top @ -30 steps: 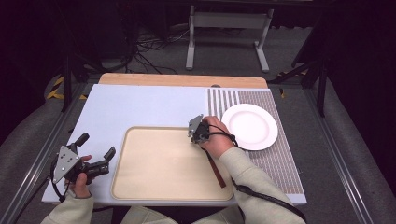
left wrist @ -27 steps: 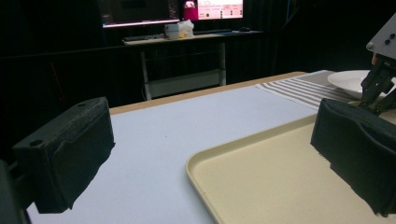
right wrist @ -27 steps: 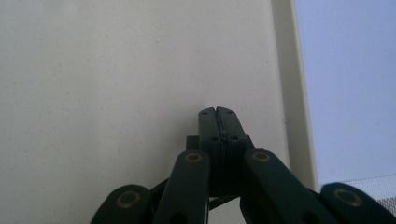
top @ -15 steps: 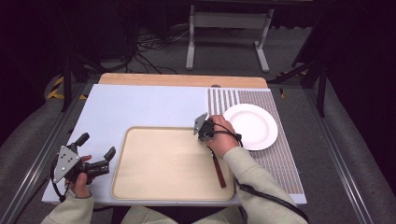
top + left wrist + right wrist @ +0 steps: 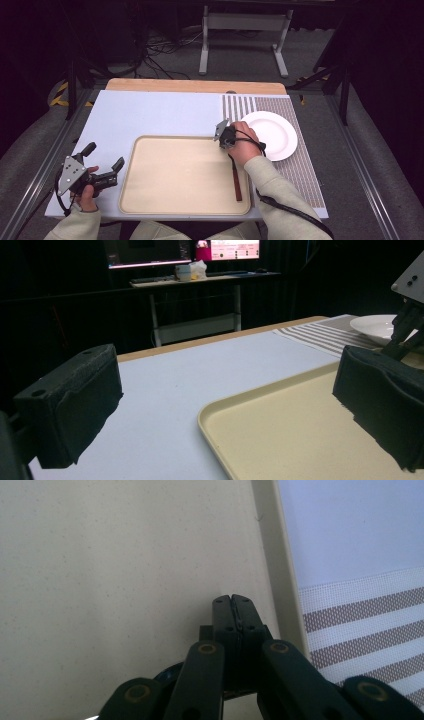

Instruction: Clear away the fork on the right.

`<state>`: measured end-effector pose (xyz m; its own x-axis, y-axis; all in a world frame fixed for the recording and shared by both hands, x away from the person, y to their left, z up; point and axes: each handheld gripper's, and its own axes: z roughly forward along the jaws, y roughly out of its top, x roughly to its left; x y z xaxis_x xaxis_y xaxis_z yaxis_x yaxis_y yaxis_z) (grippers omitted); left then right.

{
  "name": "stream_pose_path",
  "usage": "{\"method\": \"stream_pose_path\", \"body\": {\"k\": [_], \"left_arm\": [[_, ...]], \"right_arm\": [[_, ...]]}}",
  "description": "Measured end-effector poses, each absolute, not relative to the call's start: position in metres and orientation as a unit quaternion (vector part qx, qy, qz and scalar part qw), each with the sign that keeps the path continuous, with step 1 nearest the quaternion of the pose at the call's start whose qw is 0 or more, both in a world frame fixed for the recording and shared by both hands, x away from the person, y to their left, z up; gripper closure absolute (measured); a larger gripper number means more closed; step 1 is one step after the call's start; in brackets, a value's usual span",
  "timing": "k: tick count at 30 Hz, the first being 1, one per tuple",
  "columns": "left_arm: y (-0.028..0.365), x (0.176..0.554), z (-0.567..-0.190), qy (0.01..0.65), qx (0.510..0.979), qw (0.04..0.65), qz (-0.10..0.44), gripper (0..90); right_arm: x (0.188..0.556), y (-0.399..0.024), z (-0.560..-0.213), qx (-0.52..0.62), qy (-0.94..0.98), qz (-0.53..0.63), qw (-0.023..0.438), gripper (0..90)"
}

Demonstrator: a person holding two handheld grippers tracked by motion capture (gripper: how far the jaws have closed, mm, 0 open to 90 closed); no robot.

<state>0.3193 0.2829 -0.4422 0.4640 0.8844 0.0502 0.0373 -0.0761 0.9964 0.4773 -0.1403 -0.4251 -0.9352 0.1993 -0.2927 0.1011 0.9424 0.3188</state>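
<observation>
Right hand-held gripper (image 5: 232,600): jaws clenched, empty, over beige tray (image 5: 150,195) near white plate (image 5: 280,135). Left hand-held gripper (image 5: 102,161): jaws spread, empty, on table (image 5: 150,115).

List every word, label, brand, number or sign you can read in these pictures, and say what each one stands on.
No text can be read.
The lit screens behind the table in the left gripper view show coloured bars, too small and blurred to read.
The tray, plate, striped mat and both grippers bear no visible print.

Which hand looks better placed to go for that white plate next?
Probably the right. Its tongs are shut and empty over the tray's far right corner, close beside the plate. The left tongs stand open at the table's near left edge, across the tray.
</observation>
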Motion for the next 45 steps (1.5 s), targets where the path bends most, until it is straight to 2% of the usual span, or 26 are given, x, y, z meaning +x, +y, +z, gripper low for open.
{"method": "stream_pose_path", "body": {"k": [15, 20, 22, 24, 27, 28, 30, 33, 36, 45], "left_arm": [[0.283, 0.319, -0.442, 0.363, 0.635, 0.574, 0.368, 0.0], [0.283, 0.32, -0.442, 0.364, 0.635, 0.573, 0.368, 0.0], [0.283, 0.32, -0.443, 0.364, 0.635, 0.573, 0.368, 0.0], [0.283, 0.32, -0.442, 0.364, 0.635, 0.573, 0.367, 0.0], [0.282, 0.32, -0.442, 0.363, 0.636, 0.573, 0.368, 0.0], [0.283, 0.32, -0.443, 0.363, 0.637, 0.572, 0.368, 0.0], [0.283, 0.32, -0.442, 0.365, 0.635, 0.574, 0.367, 0.0], [0.282, 0.319, -0.442, 0.363, 0.636, 0.573, 0.368, 0.0], [0.282, 0.319, -0.442, 0.363, 0.636, 0.572, 0.369, 0.0], [0.281, 0.32, -0.442, 0.364, 0.636, 0.572, 0.368, 0.0]], "right_arm": [[0.481, -0.154, -0.425, 0.098, 0.97, 0.151, 0.164, 89.8], [0.479, -0.153, -0.423, 0.104, 0.967, 0.163, 0.166, 86.6], [0.478, -0.152, -0.419, 0.109, 0.963, 0.177, 0.172, 81.1], [0.475, -0.152, -0.414, 0.121, 0.958, 0.196, 0.171, 71.5], [0.47, -0.151, -0.406, 0.138, 0.948, 0.226, 0.176, 46.8], [0.47, -0.151, -0.404, 0.137, 0.946, 0.233, 0.179, 42.1], [0.469, -0.151, -0.401, 0.139, 0.943, 0.24, 0.183, 39.0], [0.464, -0.153, -0.392, 0.135, 0.936, 0.268, 0.183, 24.6], [0.457, -0.156, -0.385, 0.136, 0.929, 0.292, 0.183, 20.0], [0.437, -0.171, -0.365, 0.139, 0.911, 0.335, 0.197, 16.1]]}}
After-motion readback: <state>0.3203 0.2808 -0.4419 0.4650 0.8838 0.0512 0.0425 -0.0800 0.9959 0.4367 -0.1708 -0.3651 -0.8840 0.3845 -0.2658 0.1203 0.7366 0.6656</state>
